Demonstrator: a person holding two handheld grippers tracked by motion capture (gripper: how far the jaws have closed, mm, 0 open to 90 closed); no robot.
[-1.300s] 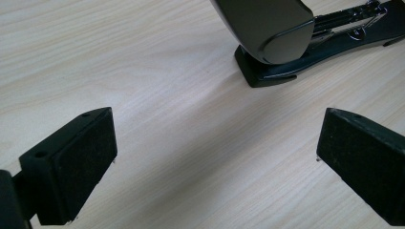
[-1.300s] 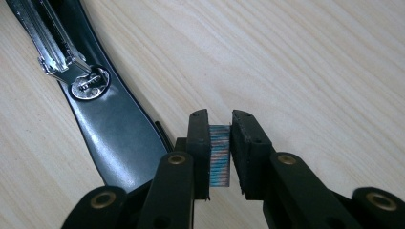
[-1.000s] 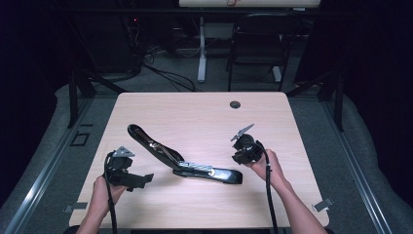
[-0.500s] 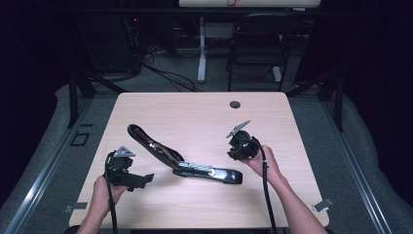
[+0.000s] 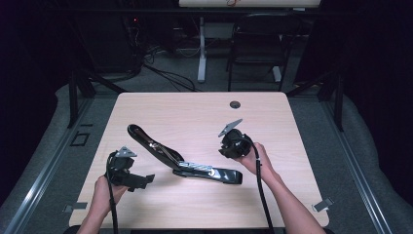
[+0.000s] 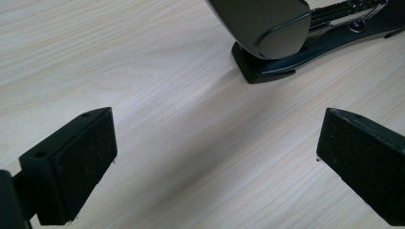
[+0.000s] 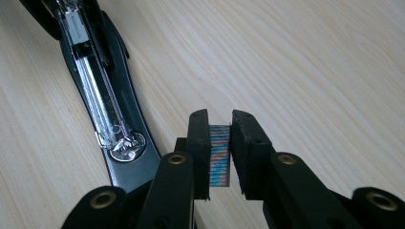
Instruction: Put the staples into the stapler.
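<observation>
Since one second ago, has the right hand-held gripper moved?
Yes. The right hand-held gripper shifted left, toward the open stapler, farther from the table's right edge.

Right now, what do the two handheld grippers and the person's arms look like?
Both are black. The left gripper and right gripper each carry a grey three-cornered plate on top and trail a black cable. The left gripper's jaws end in blocky black pads; the right gripper's linkage arms show brass-coloured rivets. Forearms are bare, no sleeves visible.

You have a black stapler (image 5: pixel 185 163) with a silver metal track, open on the pale wood-grain table (image 5: pixel 195 117). The staple strip (image 7: pixel 219 152) beside the stapler is striped in blue, red and grey. Your grippers' pads (image 6: pixel 71 162) are matte black.
</observation>
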